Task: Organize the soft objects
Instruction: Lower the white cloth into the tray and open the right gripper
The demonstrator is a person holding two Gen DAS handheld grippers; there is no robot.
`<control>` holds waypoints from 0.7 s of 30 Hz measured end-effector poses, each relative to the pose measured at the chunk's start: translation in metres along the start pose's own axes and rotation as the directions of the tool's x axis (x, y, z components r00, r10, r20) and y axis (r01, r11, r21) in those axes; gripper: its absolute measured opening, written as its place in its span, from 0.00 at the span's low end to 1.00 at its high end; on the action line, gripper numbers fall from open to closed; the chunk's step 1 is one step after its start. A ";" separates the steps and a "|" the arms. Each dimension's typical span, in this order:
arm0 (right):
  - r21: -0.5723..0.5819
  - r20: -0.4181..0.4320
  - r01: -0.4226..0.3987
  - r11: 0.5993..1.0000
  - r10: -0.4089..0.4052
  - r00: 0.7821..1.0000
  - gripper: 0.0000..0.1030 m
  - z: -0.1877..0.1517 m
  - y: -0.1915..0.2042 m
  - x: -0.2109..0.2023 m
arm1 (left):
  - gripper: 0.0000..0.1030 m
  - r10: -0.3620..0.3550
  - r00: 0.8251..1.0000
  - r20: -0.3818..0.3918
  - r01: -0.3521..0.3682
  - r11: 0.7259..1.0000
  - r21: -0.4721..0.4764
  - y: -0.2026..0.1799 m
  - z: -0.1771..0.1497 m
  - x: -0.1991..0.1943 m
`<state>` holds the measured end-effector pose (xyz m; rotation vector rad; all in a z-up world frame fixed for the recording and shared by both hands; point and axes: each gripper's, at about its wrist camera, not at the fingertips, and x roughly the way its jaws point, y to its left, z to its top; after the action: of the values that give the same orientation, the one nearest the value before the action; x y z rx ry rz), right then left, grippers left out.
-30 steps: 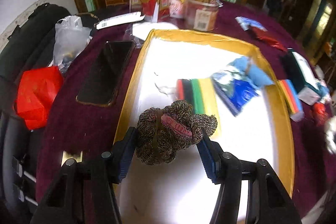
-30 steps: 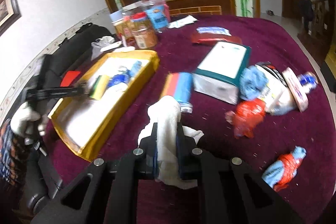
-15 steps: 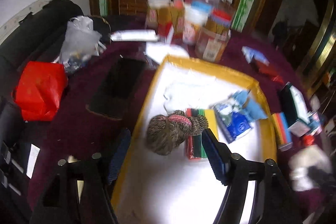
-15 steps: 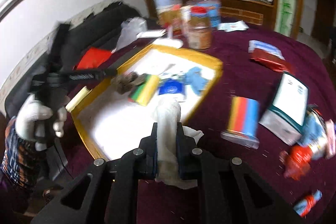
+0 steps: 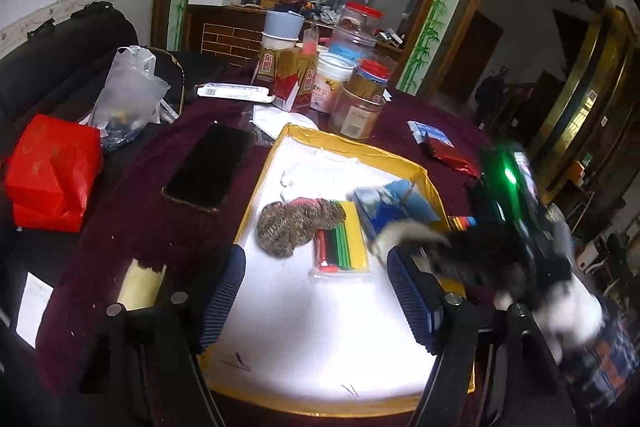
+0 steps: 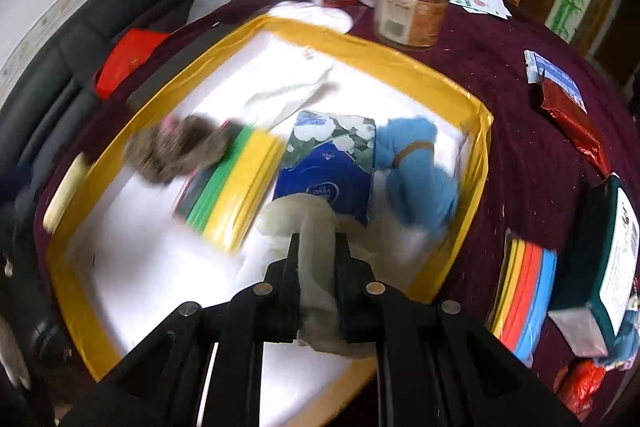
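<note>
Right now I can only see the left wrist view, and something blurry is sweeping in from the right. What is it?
Observer: That is the right tool, shut on a white cloth.
Operator: Where is the cloth right now?
Observer: Over the yellow-rimmed tray, at the near edge of the blue tissue pack.
Operator: Is anything soft outside the tray?
Observer: Yes, a pack of rainbow sponge sheets lies on the maroon tablecloth to the right of the tray, beside a teal box.
</note>
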<state>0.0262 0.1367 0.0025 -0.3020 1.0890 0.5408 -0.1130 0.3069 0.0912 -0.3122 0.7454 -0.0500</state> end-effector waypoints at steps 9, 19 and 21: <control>0.128 0.071 -0.039 0.991 0.030 0.997 0.41 0.010 -0.032 -0.001 | 0.75 -0.020 0.999 -0.038 0.018 0.999 -0.039 0.002 -0.011 0.005; 0.172 0.290 -0.054 0.984 0.001 0.957 0.62 -0.055 -0.075 -0.098 | 0.76 -0.030 0.999 -0.024 0.029 0.998 -0.054 -0.008 -0.026 -0.010; 0.194 0.298 -0.053 0.979 -0.008 0.955 0.62 -0.075 -0.087 -0.106 | 0.76 -0.032 0.999 -0.010 0.031 0.996 -0.079 -0.006 -0.029 -0.015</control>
<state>-0.0194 -0.0004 0.0616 -0.0284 0.8461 0.4747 -0.1435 0.2962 0.0828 -0.3993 0.7546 -0.0520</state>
